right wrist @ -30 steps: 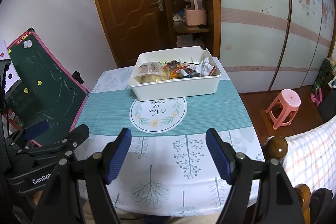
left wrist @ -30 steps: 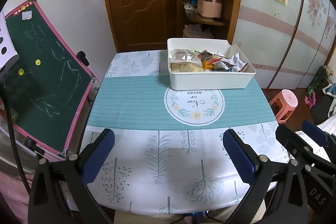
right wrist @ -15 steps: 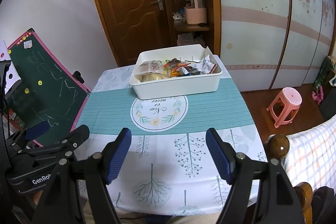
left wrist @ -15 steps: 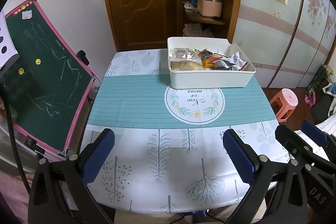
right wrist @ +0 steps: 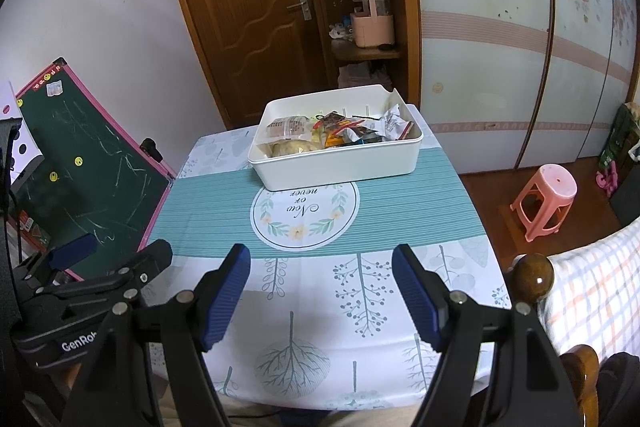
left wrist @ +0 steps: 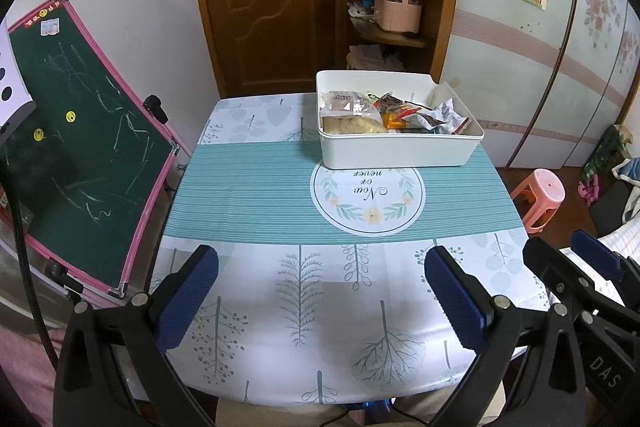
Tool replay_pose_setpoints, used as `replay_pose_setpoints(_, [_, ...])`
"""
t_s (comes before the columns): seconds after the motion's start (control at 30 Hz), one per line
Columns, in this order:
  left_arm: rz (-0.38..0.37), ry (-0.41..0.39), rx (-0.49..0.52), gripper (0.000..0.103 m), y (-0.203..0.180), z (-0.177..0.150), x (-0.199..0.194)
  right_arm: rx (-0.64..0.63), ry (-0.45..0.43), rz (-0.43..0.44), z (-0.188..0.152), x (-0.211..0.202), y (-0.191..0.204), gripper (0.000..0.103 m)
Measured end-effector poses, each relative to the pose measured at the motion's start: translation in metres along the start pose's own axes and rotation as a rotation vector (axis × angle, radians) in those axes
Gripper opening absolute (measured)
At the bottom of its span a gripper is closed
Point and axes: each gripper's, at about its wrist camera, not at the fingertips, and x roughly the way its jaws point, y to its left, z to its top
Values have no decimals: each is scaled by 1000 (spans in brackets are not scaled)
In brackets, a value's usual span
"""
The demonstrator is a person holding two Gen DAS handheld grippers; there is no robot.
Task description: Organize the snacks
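Both grippers hang over the near edge of the surface [left wrist: 256, 187], jaws spread wide with nothing between them: the left gripper [left wrist: 320, 291] in its own view, the right gripper [right wrist: 320, 291] likewise. The snacks [left wrist: 384, 111] already sit in the white bin [left wrist: 396, 151] at the far side — wrapped packets heaped together, one clear bag of pale pieces in the near-left corner. No packet is visible on the cloth outside the bin, so the work looks close to finished (or the sorting inside has not begun; I cannot tell which). If a packet is to be picked, approach from above, pinch a flat face rather than a crinkled seam, and lift slowly — loose wrappers tend to drag neighbours along. Steady the bin's near wall with the other gripper.
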Motion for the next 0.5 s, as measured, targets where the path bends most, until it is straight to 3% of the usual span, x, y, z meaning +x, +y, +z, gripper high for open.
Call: replay_pose_setpoints(0.5, [0,3,9,103,-6,0,0,0,0,0,0,0,0,74])
